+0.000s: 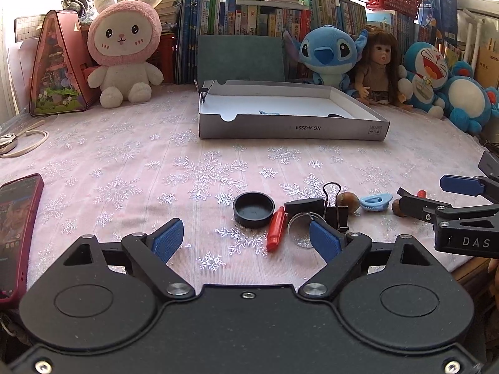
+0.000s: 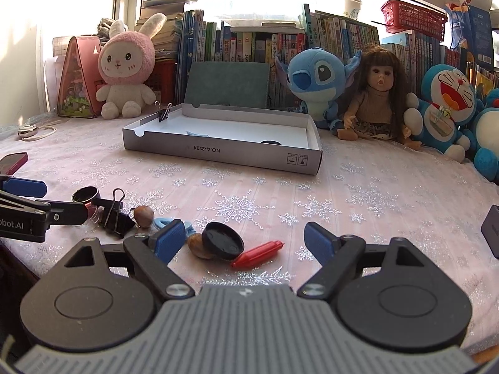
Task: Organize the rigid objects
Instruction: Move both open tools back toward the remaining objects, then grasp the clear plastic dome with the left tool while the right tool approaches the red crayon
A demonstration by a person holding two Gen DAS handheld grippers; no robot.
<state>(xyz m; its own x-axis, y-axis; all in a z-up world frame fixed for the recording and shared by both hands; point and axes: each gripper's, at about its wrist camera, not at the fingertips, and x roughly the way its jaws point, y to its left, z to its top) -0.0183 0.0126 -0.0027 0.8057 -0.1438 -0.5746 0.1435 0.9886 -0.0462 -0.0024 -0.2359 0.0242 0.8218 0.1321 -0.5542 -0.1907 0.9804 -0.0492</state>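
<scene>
**Layout around my jaws**

Left jaws: the cap [image 1: 253, 214] and marker [image 1: 276, 229] lie between them, toward the right pad. Behind that pad sit the clear disc [image 1: 302, 225] and binder clip [image 1: 336, 209]. Further right: nut [image 1: 348, 201], then small clip [image 1: 375, 202]. A phone [image 1: 17, 233] lies far left. The box [image 1: 293, 129] is well ahead, toys behind it.

Right jaws: a second cap [image 2: 222, 241] leans on a nut [image 2: 196, 244] between them, just beside my left pad; a second marker [image 2: 258, 254] lies right of that cap. The box [image 2: 218, 151] sits ahead, left of centre, a binder clip [image 2: 163, 112] on its left wall.
</scene>
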